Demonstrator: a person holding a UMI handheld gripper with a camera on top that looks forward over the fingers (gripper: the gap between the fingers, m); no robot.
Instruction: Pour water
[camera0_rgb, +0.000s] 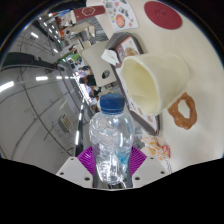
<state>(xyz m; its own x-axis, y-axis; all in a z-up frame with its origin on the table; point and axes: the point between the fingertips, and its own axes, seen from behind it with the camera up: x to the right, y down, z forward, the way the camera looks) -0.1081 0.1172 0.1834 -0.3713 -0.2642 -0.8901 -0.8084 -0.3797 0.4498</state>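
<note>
A clear plastic water bottle (110, 138) with a blue cap (112, 102) stands between my gripper's (111, 166) purple pads (86, 160), which press on its body from both sides. The bottle is lifted and the whole scene is tilted. Just beyond the cap is a cream-coloured cup (152, 80), its open mouth facing the bottle's top. The cup rests on a pale table (195, 60). No water stream is visible.
A brown ring-shaped pastry (184, 109) lies right of the cup. A small toy-like item (158, 149) sits near the right finger. A dark red plate (162, 13) and other dishes stand farther off. Beyond the table are chairs and a lit ceiling.
</note>
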